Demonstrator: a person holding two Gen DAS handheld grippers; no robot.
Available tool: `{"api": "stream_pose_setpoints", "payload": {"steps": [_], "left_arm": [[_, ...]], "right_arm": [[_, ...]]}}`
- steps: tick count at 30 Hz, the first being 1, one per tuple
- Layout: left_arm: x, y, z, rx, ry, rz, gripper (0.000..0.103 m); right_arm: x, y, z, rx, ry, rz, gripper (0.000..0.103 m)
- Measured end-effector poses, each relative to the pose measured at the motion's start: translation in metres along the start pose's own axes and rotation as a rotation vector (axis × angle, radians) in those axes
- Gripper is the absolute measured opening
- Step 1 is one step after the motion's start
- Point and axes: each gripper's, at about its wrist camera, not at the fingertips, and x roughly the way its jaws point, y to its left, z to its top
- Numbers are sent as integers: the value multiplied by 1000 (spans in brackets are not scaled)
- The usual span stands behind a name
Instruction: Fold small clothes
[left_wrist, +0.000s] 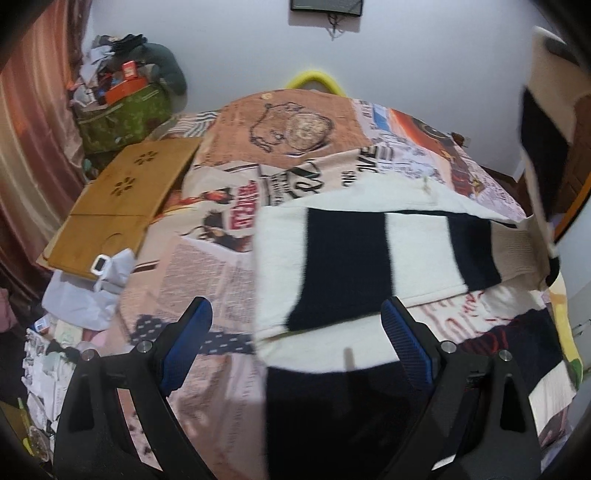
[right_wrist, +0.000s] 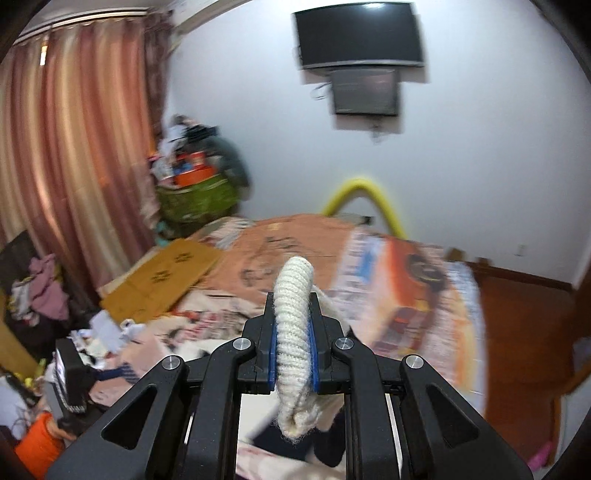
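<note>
A cream and navy striped knit sweater lies spread on the printed bedspread in the left wrist view. My left gripper is open and empty, hovering over the sweater's near edge. One sleeve of the sweater is lifted up at the right edge of that view. My right gripper is shut on the sweater's ribbed cream cuff, held high above the bed. The cuff sticks out past the blue pads.
A wooden lap tray lies on the bed's left side. Loose clothes and papers pile at the left edge. A green bag of clutter stands by the curtain. A yellow hoop and a wall TV are beyond the bed.
</note>
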Motion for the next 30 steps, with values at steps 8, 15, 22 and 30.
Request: {"api": "stream_pose_setpoints", "payload": {"steps": [8,15,22,30], "left_arm": [[2,28,-7,-49,25,20,93],[14,22,-2,-52,54,6,93],[43,3,17,-31,80,-33,93],[104,-3,42,55,163,72,93]], "right_arm": [[91,53,-38,-4,171,147,18],[90,42,-58,26,222,172,46],[34,-12,-71,11,155,8,62],[-11,-86,-130,52,208,-194,63]]}}
